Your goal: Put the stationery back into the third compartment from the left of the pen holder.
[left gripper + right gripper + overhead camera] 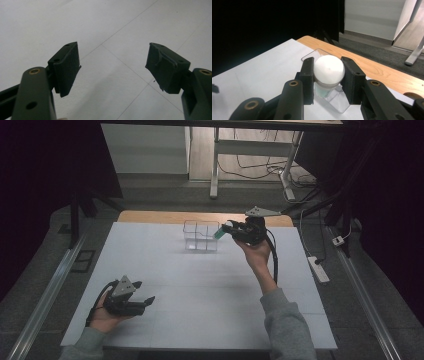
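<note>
Bottle, small, white cap with a teal body, is clamped between the jaws of the right gripper, cap end toward the camera in the right gripper view. In the high view it is held at the right edge of the clear bin near the far side of the table, tilted, teal end pointing at the bin. So the step in hand is judged to be the drop into one of the compartments.

Tips for doing it well:
- The bottle should be brought fully over a compartment before anything is loosened. Right now it looks to be over the rim, not clear of it, though that can't be told for sure.
- The divider walls are thin and see-through, so they are easily missed; the right gripper view is probably the better guide.
- The teal end should be lowered in first, and release done low, or the bottle may bounce out or tip the light bin.

The left gripper is held low over the near left of the table, jaws apart with nothing between them. It could be used to steady the bin if needed.
</note>
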A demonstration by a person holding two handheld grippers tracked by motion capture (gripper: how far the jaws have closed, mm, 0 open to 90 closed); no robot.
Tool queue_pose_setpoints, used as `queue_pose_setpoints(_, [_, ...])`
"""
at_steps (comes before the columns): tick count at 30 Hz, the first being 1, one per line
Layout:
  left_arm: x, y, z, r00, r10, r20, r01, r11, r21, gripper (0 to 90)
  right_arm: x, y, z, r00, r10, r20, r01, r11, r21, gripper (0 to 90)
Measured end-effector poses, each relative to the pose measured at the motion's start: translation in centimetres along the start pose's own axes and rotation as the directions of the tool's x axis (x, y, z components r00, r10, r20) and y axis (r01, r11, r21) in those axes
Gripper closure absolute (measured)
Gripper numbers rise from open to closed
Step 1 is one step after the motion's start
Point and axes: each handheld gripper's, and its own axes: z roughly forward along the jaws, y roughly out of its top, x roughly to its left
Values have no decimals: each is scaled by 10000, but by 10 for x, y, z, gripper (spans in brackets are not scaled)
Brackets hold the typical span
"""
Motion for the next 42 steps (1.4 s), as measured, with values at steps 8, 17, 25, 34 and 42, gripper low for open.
queue_pose_setpoints(8, [0, 0, 0, 10000, -7, -9, 7, 10000, -6, 268, -9, 6, 19, 9997, 133, 206, -136, 9998, 151, 637])
queue_pose_setpoints(17, [1, 0, 0, 10000, -4, 21, 4, 10000, 31, 267, -17, 8, 43, 9981, 119, 603, -148, 9987, 479, 636])
queue_pose_setpoints(25, [1, 0, 1, 10000, 14, 38, -14, 10000, 71, 266, -23, -1, 63, 9948, 209, 1001, -291, 9963, 805, 549])
queue_pose_setpoints(34, [1, 0, 1, 10000, -13, 57, 13, 10000, 68, 265, -22, -2, 51, 9964, 487, 688, -534, 9962, 685, 450])
queue_pose_setpoints(42, [4, 0, 1, 9999, -121, 2, 121, 9999, 36, 264, -18, -11, 28, 9984, 139, 546, -185, 9962, 854, 438])
